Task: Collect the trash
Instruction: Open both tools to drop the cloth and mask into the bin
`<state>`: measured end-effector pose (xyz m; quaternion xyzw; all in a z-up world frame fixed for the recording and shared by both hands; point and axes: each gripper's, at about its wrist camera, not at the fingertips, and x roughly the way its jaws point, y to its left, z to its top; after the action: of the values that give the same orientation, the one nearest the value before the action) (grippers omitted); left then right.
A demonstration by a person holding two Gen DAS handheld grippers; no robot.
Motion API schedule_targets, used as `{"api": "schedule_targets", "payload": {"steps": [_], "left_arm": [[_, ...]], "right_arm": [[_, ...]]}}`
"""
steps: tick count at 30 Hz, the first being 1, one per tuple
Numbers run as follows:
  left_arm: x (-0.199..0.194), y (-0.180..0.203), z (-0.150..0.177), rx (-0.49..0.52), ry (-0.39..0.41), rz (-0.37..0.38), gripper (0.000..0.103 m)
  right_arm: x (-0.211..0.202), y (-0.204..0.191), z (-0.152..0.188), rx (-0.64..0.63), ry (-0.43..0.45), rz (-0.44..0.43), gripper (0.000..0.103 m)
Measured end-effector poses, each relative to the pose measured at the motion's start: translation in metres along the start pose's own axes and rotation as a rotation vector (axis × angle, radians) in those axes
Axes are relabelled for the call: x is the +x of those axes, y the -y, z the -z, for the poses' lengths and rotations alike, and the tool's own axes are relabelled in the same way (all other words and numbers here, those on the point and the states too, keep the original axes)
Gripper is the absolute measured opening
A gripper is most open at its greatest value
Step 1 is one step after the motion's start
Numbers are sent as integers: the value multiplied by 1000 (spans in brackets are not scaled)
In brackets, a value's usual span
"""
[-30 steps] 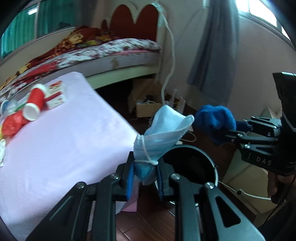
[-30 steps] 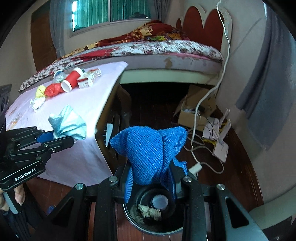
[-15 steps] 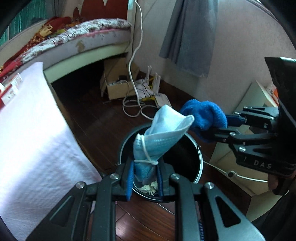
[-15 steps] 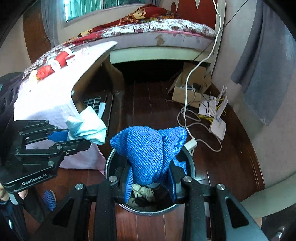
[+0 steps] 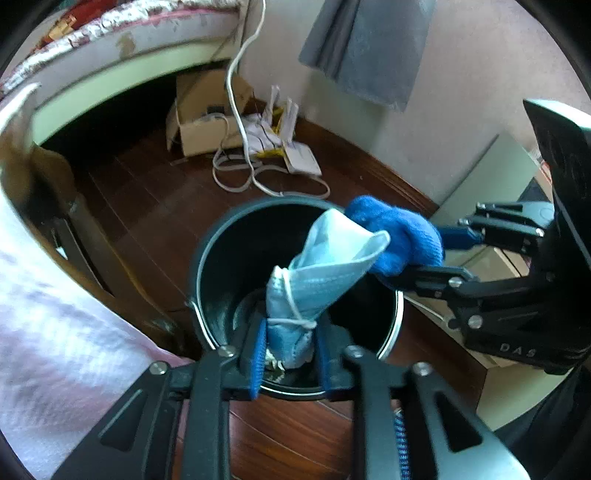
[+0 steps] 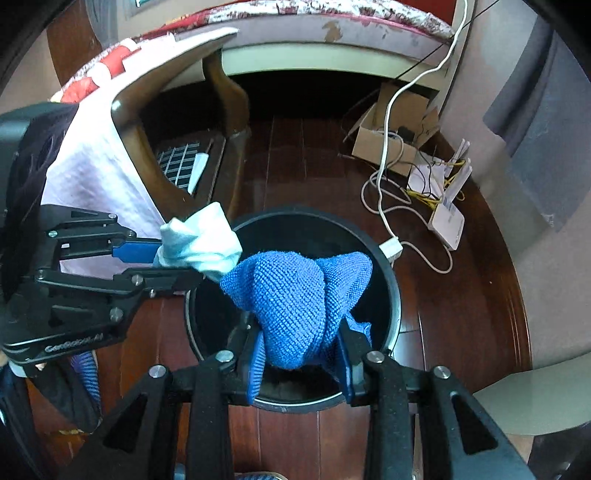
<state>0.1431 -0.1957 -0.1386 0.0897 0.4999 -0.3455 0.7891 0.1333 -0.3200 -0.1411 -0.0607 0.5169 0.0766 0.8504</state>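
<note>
Two hand-held black tongs point steeply down over a round black trash bin (image 5: 207, 266) that stands on a dark wooden floor (image 6: 454, 295). The left tongs (image 5: 288, 350) have a crumpled light blue face mask (image 5: 321, 273) between their blue pads; the jaws are opening, and the mask, with its white ear loop wound round it, stands upright between them above the bin's mouth. The right tongs (image 6: 299, 365) have a bunched blue knitted cloth (image 6: 295, 295) between their pads, also over the bin; their jaws are opening too, with the cloth resting between them. From the left camera the cloth touches the upper tip of the mask. Bits of pale crumpled trash (image 5: 273, 365) show at the bottom of the bin, mostly hidden. Just beside the bin is a wooden desk (image 6: 221, 96) draped with a pale pink cloth (image 6: 99, 177). Farther back, by the wall, lie an open cardboard box (image 6: 384, 144), a white router (image 6: 448, 221) and looped white cables (image 5: 240, 147). A grey curtain (image 5: 365, 51) hangs on the wall, and the edge of a bed (image 6: 332, 14) runs along the top.
</note>
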Motion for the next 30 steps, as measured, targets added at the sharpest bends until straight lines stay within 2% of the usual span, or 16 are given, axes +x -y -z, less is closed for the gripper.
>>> {"api": "schedule_targets", "payload": {"steps": [1, 2, 3, 6, 11, 20, 30], "left_arm": [[3, -3, -2, -16, 1, -7, 52], [3, -6, -1, -35, 11, -17, 75], [2, -11, 0, -59, 25, -34, 83], [2, -22, 2, -101, 31, -70, 89], [-1, -28, 7, -112, 46, -129, 91], [-15, -30, 12, -112, 75, -156, 91], [-57, -24, 13, -108, 140, -204, 91]], "right_arm": [[4, 0, 0, -3, -7, 15, 71], [11, 1, 1, -7, -25, 60, 86], [13, 2, 3, -15, -34, 102, 94], [17, 15, 4, 16, -62, 128, 94], [17, 32, 3, 77, -77, 150, 103], [6, 22, -2, 40, -41, 156, 103], [-24, 8, -10, 26, 17, 159, 103]]}}
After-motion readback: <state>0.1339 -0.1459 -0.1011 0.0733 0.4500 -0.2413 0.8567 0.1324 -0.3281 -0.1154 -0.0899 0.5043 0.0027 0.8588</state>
